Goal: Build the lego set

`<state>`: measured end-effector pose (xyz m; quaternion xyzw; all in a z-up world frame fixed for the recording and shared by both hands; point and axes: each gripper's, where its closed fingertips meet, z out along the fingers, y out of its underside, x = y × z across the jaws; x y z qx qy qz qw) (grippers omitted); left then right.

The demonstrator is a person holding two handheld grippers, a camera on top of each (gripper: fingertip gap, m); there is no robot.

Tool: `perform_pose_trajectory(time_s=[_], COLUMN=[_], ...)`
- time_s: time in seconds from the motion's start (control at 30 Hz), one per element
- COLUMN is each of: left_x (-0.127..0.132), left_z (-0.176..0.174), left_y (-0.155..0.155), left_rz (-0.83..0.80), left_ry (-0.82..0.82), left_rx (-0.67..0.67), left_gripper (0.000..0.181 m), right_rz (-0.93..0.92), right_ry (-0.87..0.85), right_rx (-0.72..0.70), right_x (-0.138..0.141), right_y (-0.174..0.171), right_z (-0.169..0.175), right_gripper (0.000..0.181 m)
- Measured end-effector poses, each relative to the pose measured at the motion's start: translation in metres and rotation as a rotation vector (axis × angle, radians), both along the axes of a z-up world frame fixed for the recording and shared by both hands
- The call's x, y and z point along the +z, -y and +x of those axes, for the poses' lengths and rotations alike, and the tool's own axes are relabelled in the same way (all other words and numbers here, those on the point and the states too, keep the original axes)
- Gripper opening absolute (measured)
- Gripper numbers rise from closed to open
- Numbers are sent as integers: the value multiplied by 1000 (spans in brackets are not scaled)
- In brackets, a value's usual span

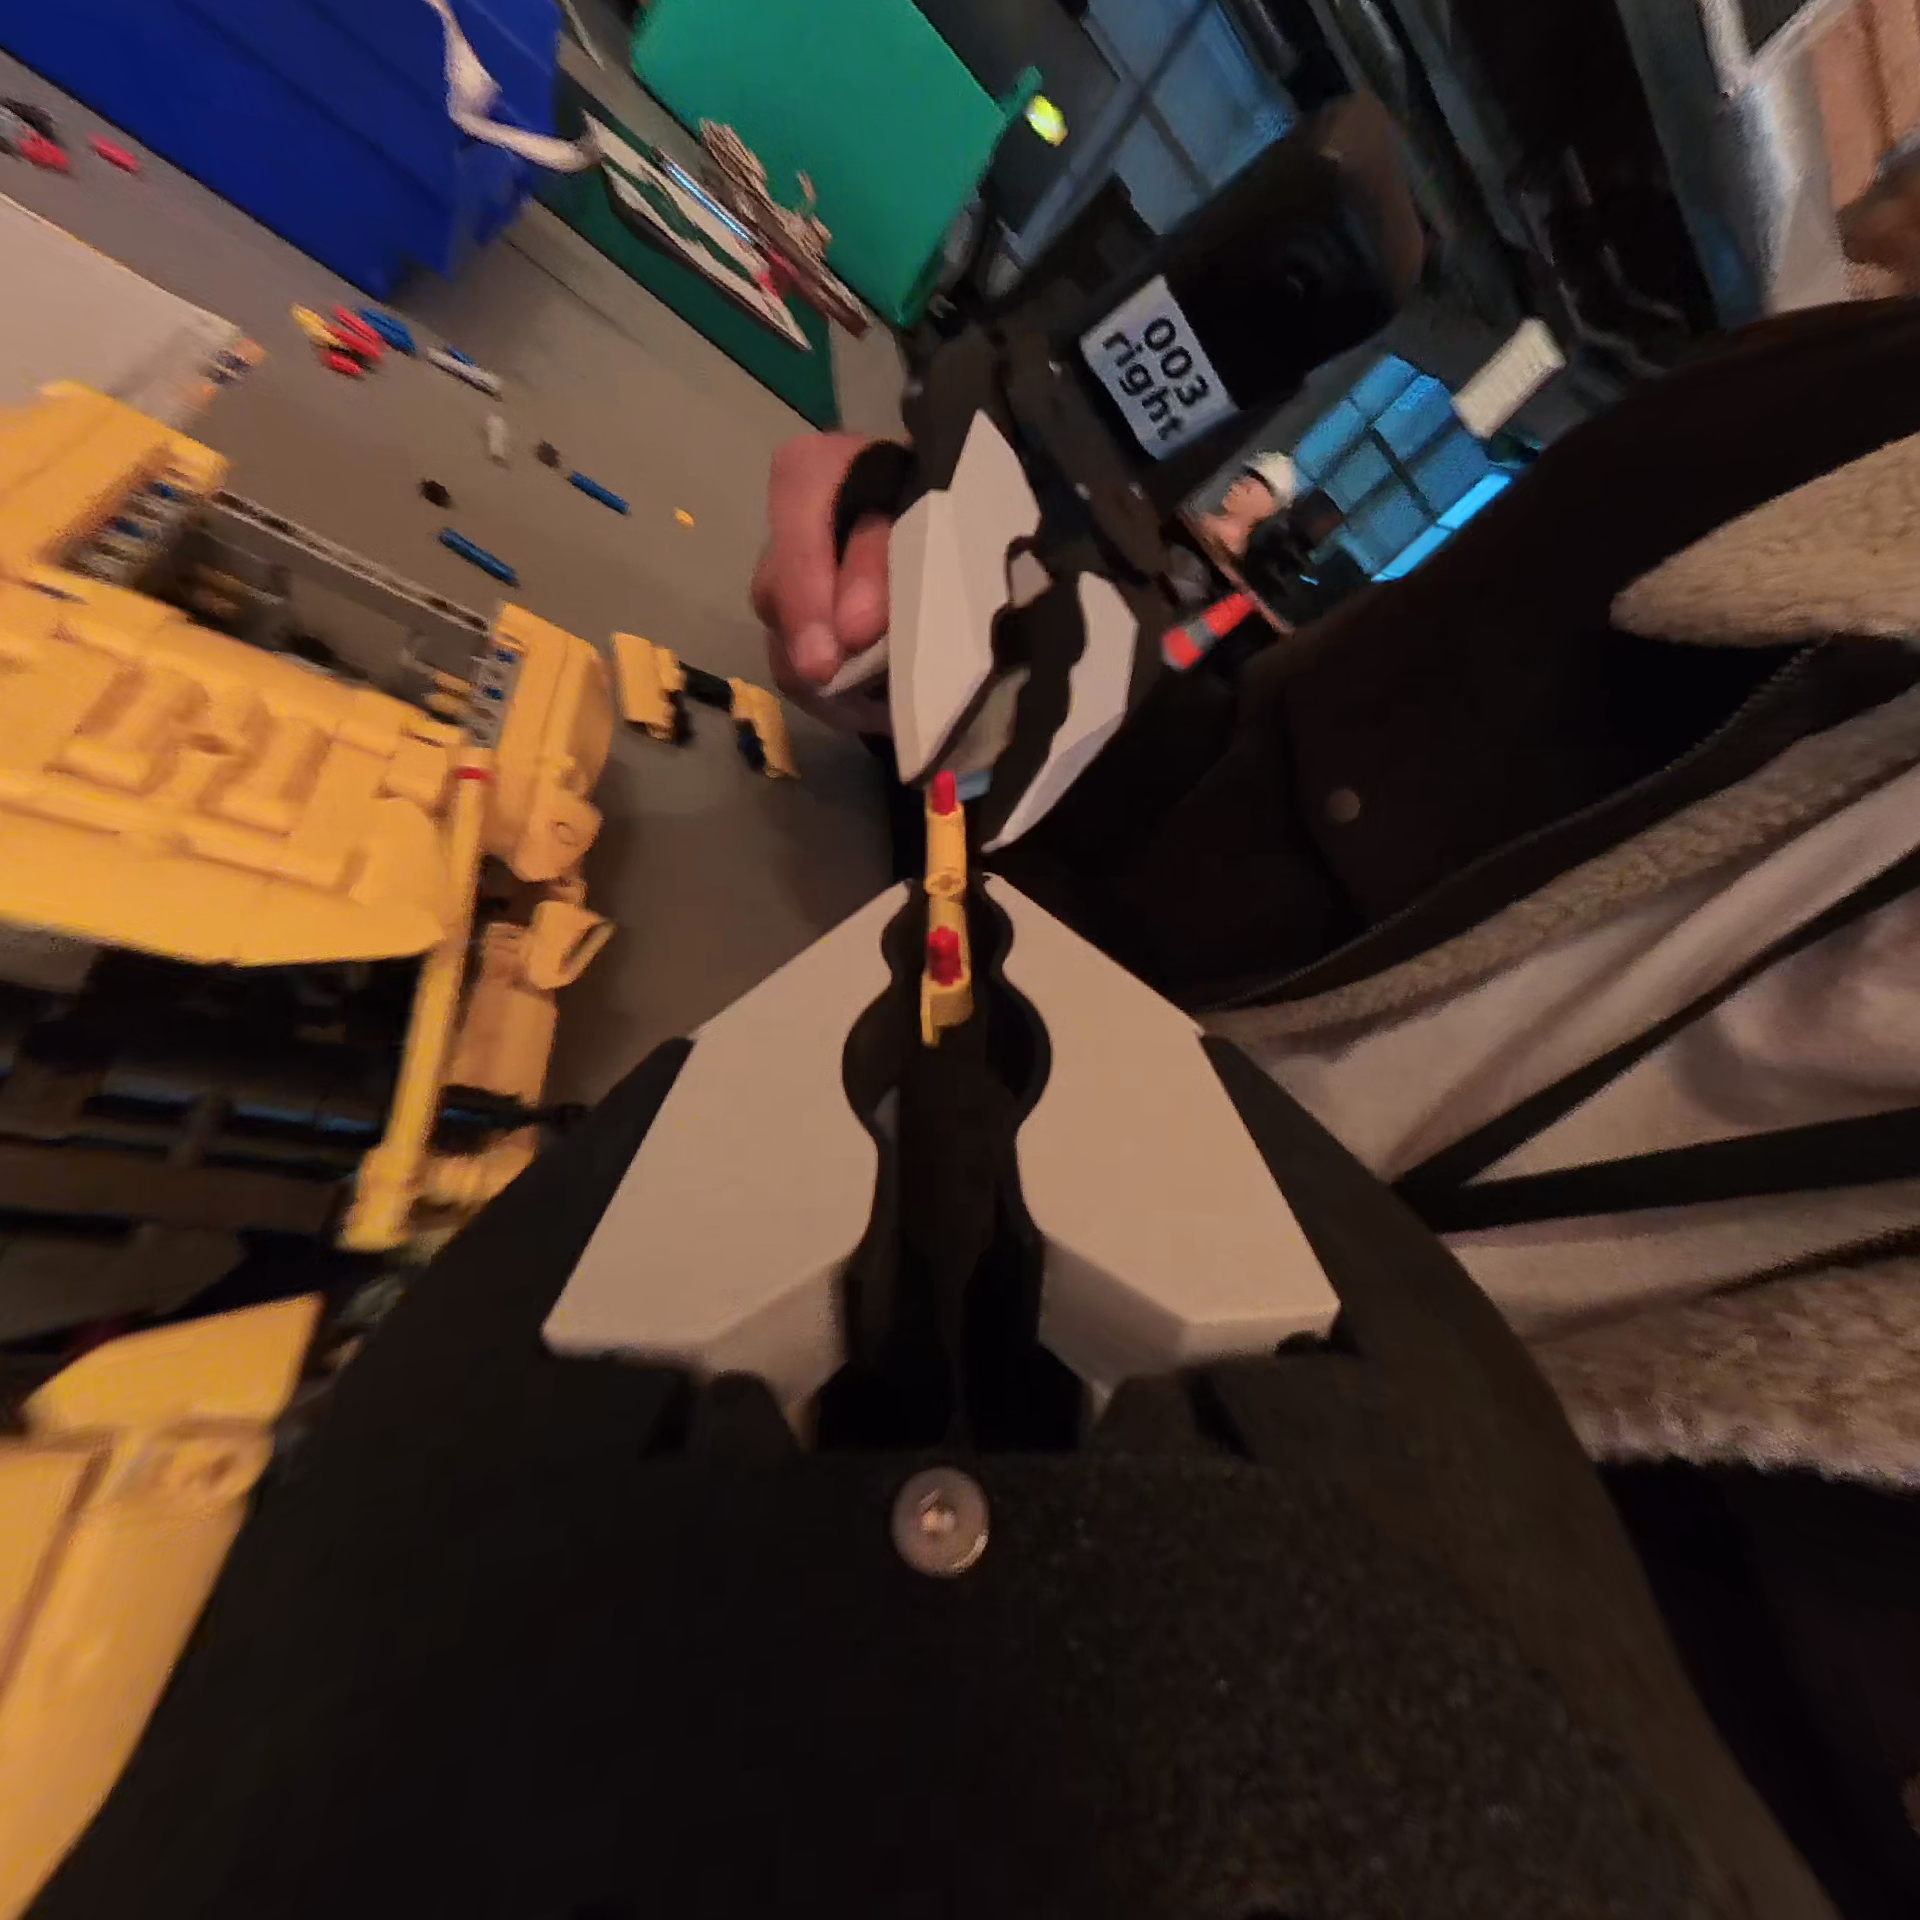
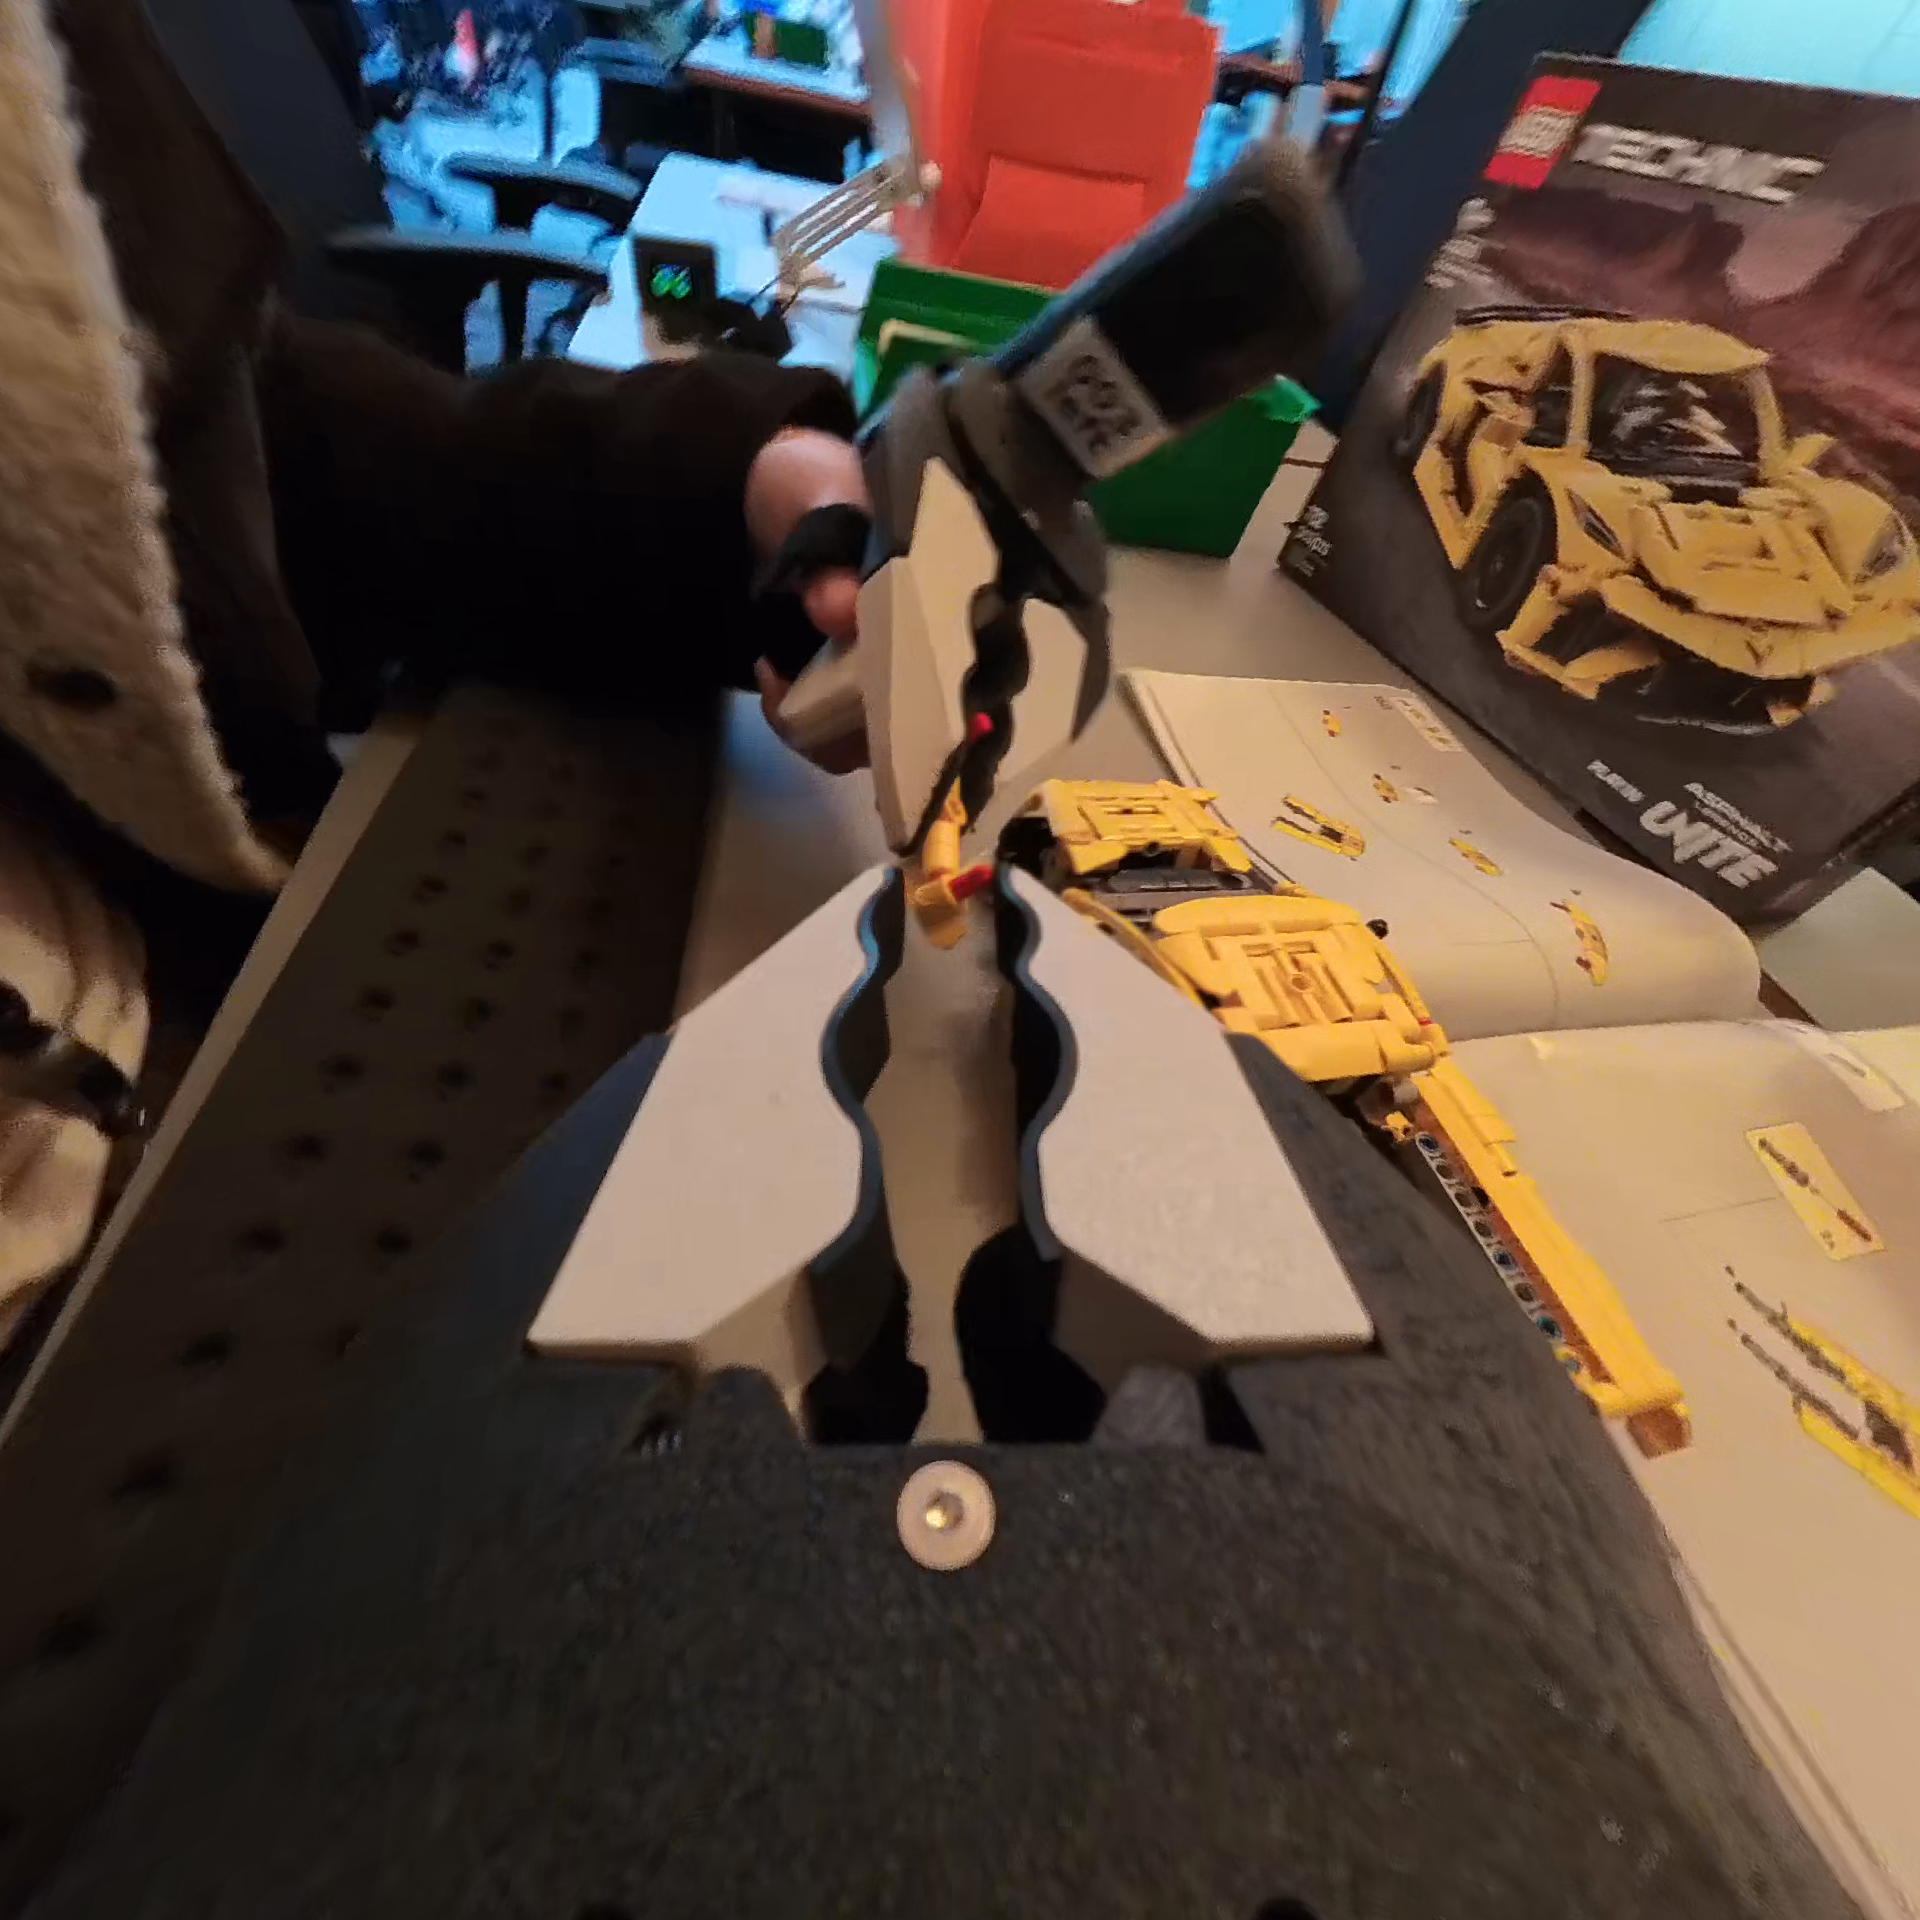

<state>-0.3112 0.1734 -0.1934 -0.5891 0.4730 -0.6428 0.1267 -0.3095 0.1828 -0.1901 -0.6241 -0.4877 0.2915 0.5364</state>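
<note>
A small yellow beam (image 1: 943,935) carrying red pins sits at the centre of both views, held off the counter (image 1: 665,436) between the two tools. The left gripper (image 1: 943,883) has its jaws closed on the beam's lower part. The right gripper (image 1: 961,805) meets the upper end from above; in its own view its jaws (image 2: 945,883) stand a little apart around the beam (image 2: 940,873), and whether they actually pinch it I cannot tell. The part-built yellow car (image 1: 260,790) fills the left of the left wrist view; in the right wrist view it (image 2: 1247,956) lies just right of centre on an open instruction booklet (image 2: 1455,862). Loose red, blue and black pieces (image 1: 364,338) are scattered on the counter at the upper left of the left wrist view only. That view also shows a blue bin (image 1: 312,135) at the top left and a green bin (image 1: 831,135) at top centre; the contents of both are hidden. Only the right wrist view shows the set's box (image 2: 1662,468) standing at the upper right, printed with a yellow car and branding, and a green container (image 2: 1195,488) behind the left gripper (image 2: 951,790), its inside out of sight. Each gripper bears a small printed label. A hand (image 1: 821,582) holds the right gripper, and a dark sleeve (image 2: 499,520) leads to the left.
</note>
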Motion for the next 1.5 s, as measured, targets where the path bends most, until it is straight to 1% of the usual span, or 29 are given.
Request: perform_pose_trajectory(time_s=[0.07,0.1,0.17,0.2,0.27,0.3,0.33,0.4,0.43,0.53,0.73,0.9,0.93,1.03,1.07,1.13,1.17,1.23,1.3,1.33,1.43,1.47,1.5], left_x=[-2,-1,6,6,1,1,4,17,20,17,12,9,11,15,16,15,13,13,11,9,2,2,2], left_z=[-11,-20,-44,-58,-85,-95,-101,-106,-107,-105,-97,-90,-88,-75,-70,-60,-54,-38,-19,-8,28,39,50], left_y=[-21,-35,-61,-73,-103,-113,-116,-121,-123,-124,-116,-109,-103,-80,-72,-51,-38,-13,12,25,52,59,65], left_rz=[125,200,322,393,546,547,502,451,460,526,558,671,709,838,874,894,904,978,1084,1143,1384,1476,1555], left_ry=[3,12,46,50,57,73,89,152,165,134,121,118,137,194,209,212,198,195,202,206,263,309,358], left_rx=[131,206,348,407,540,582,589,625,647,669,631,604,584,500,468,377,320,222,109,46,-105,-137,-166], left_gripper=[7,7,6,6,6,6,6,6,6,6,6,6,6,6,6,6,6,6,6,6,6,6,7], right_rz=[-59,-100,-183,-215,-267,-292,-317,-349,-351,-359,-388,-369,-364,-314,-279,-233,-250,-346,-426,-477,-653,-698,-730], right_ry=[-88,-129,-214,-263,-359,-396,-421,-432,-434,-450,-499,-506,-503,-435,-412,-411,-388,-296,-266,-274,-343,-358,-365], right_rx=[-50,-98,-159,-169,-182,-180,-170,-157,-160,-165,-197,-193,-190,-196,-224,-314,-336,-333,-287,-235,-37,29,81], right_x=[8,10,11,14,21,24,25,26,25,24,26,32,33,38,43,55,55,43,32,27,17,14,13], right_y=[-11,-21,-35,-39,-46,-48,-48,-49,-51,-53,-59,-57,-56,-52,-51,-50,-44,-23,4,18,56,64,70], right_z=[6,13,28,34,43,45,46,46,47,50,61,62,62,69,79,110,123,139,138,130,95,83,74], right_gripper=[21,25,27,28,25,23,22,20,18,14,10,10,11,24,25,23,24,26,26,27,33,33,29])
